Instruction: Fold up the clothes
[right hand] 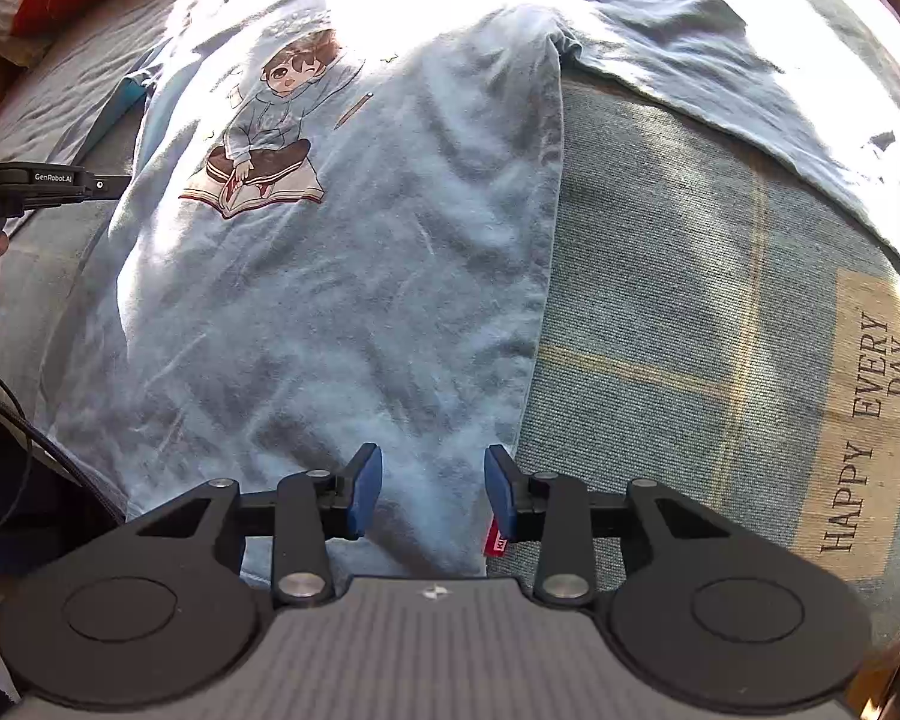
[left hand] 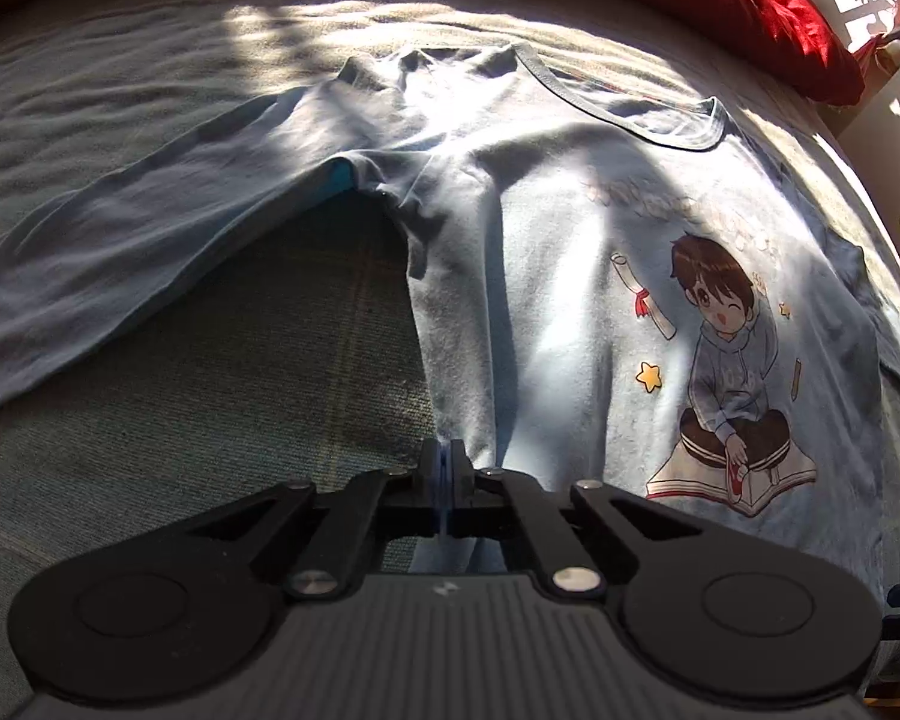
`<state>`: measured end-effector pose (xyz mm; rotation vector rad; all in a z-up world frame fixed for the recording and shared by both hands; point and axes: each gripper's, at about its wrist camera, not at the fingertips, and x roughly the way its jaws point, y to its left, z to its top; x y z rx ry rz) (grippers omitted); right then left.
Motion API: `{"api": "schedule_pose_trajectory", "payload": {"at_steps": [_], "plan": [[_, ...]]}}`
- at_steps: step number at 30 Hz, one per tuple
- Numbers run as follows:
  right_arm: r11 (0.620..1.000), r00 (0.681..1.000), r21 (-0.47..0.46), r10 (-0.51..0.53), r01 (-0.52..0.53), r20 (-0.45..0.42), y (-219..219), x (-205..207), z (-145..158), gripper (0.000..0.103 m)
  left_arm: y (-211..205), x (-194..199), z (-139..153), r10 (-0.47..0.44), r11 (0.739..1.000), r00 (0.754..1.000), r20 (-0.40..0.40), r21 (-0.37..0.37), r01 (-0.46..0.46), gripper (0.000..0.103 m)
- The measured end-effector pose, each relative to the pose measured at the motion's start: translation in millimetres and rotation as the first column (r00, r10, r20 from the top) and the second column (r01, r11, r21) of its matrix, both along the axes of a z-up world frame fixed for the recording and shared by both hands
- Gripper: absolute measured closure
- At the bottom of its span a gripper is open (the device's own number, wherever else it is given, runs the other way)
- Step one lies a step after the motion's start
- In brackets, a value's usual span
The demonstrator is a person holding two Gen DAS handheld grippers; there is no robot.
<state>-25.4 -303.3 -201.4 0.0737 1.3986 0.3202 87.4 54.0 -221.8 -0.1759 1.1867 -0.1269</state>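
I've got the light blue long-sleeve shirt [left hand: 558,276] lying face up on the grey-green bedspread [left hand: 258,372], patchy sunlight and shadow across it. Both sleeves are spread outward, fabric wrinkled, darker trim at the neckline. The front print shows a cartoon kid [right hand: 270,120] sitting on an open book, with stars and a scroll around. My left gripper [left hand: 445,468] is pinched tight on the shirt's side edge near the hem. My right gripper [right hand: 433,489] is part-open over the hem, pads not pressing cloth, a red tag [right hand: 495,537] just beside its right finger. A red pillow [left hand: 750,6] sits past the collar.
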Motion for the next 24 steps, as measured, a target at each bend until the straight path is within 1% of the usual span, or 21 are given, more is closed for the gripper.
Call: {"api": "schedule_pose_trajectory", "payload": {"at_steps": [2,3,5,7,11,13,15,17,19,20,22,23,24], "plan": [[1.0,1.0,0.001,0.003,-0.003,0.0,0.2,0.0,-0.8,0.06,4.9,1.9,-0.7,0.018,0.999,1.0,-0.018,-0.038,-0.019,0.103],[1.0,1.0,-0.002,0.001,-0.001,0.002,-0.1,-0.5,-1.3,0.058,6.5,2.8,-2.1,0.032,0.999,0.999,-0.025,-0.04,-0.033,0.098],[1.0,1.0,0.003,-0.001,0.001,0.0,-0.6,-1.0,-2.6,0.058,6.6,3.9,-5.2,0.038,0.999,0.999,-0.03,-0.033,-0.039,0.097],[1.0,1.0,0.007,-0.004,0.004,0.0,-0.5,-1.9,-3.3,0.058,1.0,4.9,-6.5,0.026,1.0,0.999,-0.025,0.001,-0.026,0.097],[1.0,1.0,0.003,0.002,-0.002,0.003,0.7,-2.4,-3.4,0.058,-16.7,3.2,-5.7,-0.015,0.995,1.0,-0.001,0.1,0.015,0.098],[1.0,1.0,0.007,-0.002,0.002,0.005,0.7,-2.3,-3.7,0.058,-21.0,2.6,-3.6,-0.031,0.992,1.0,0.005,0.122,0.03,0.103],[1.0,1.0,0.004,-0.006,0.006,0.011,1.1,-1.8,-3.2,0.058,-23.9,1.7,-1.1,-0.043,0.988,0.999,0.012,0.147,0.041,0.103],[1.0,1.0,0.0,-0.009,0.009,0.023,1.0,-0.5,-0.6,0.058,-16.4,0.3,3.9,-0.027,0.982,0.999,0.025,0.186,0.021,0.103],[1.0,0.999,0.001,-0.009,0.009,0.04,-1.5,2.0,3.6,0.058,3.8,0.5,7.1,0.029,0.973,0.999,0.021,0.227,-0.033,0.103],[1.0,0.999,-0.003,-0.01,0.01,0.052,-3.4,4.3,5.6,0.058,15.5,0.9,8.4,0.062,0.977,0.998,0.005,0.202,-0.062,0.103],[1.0,0.997,0.005,-0.028,0.028,0.071,-9.6,14.0,7.4,0.058,31.6,-0.8,15.9,0.109,0.985,0.994,0.013,0.132,-0.109,0.103],[0.999,0.996,0.013,-0.044,0.043,0.083,-13.6,20.3,8.1,0.058,36.1,-0.5,19.6,0.119,0.988,0.993,0.018,0.101,-0.12,0.103],[0.998,0.994,0.021,-0.061,0.059,0.094,-17.5,26.6,8.8,0.057,30.7,2.7,23.1,0.092,0.992,0.995,0.031,0.085,-0.094,0.101]]}}
